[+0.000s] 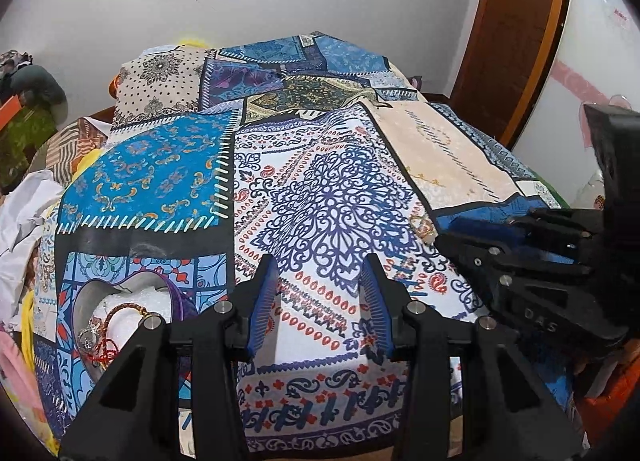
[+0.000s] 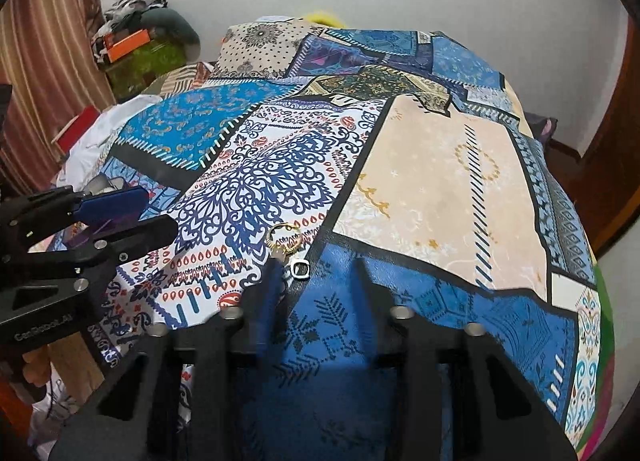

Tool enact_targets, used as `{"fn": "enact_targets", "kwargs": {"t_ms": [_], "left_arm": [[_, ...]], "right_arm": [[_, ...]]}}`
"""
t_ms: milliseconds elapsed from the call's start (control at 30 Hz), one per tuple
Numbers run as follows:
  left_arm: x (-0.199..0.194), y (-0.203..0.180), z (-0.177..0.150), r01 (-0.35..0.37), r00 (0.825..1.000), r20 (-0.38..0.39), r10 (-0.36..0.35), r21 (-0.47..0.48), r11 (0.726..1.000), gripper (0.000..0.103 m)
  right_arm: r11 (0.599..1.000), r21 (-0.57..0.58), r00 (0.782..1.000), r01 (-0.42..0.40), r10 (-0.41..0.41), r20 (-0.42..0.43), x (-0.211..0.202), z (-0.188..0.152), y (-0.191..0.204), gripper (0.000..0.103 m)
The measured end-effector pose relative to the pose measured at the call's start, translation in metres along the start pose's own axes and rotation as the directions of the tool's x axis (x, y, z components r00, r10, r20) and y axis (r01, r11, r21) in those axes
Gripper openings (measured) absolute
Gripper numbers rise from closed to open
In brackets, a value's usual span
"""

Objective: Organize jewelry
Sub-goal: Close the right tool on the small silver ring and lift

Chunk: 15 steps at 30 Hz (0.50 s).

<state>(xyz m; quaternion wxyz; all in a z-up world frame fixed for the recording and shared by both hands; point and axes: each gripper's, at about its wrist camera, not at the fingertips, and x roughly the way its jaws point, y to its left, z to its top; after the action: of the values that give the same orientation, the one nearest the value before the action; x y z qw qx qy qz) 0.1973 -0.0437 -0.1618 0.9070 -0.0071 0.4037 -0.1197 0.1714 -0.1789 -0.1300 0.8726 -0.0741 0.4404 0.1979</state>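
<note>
Left hand-held gripper (image 1: 320,297) open, empty, above patchwork bedspread (image 1: 320,189). Right hand-held gripper (image 2: 316,281) open; thin gold ring (image 2: 283,239) and small silver ring (image 2: 300,270) lie flat just beyond left fingertip. Heart-shaped purple box (image 1: 120,313) holds braided bracelet (image 1: 116,313).

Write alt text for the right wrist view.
The open right gripper hovers over a patchwork bedspread, just short of a gold ring and a small silver ring lying on it. The left gripper is at left.

Rings (image 2: 286,243) on bedspread (image 2: 420,181), seemingly touching.
</note>
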Motion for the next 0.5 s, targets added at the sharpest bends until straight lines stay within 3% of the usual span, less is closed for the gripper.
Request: {"fn": "enact_targets", "kwargs": {"t_ms": [33,500], "left_arm": [[-0.001,-0.001,0.001,0.004,1.000,0.003,-0.004,0.002,1.000,0.043],[0.009,-0.038,0.012,0.068,0.997,-0.029,-0.066,0.072,0.995,0.043]], "right_arm": [[1.000,-0.004,1.000,-0.001,0.001,0.002,0.000,0.000,0.001,0.009],[0.995,0.100,0.998,-0.018,0.011,0.066,-0.024,-0.012,-0.017,0.008]]}}
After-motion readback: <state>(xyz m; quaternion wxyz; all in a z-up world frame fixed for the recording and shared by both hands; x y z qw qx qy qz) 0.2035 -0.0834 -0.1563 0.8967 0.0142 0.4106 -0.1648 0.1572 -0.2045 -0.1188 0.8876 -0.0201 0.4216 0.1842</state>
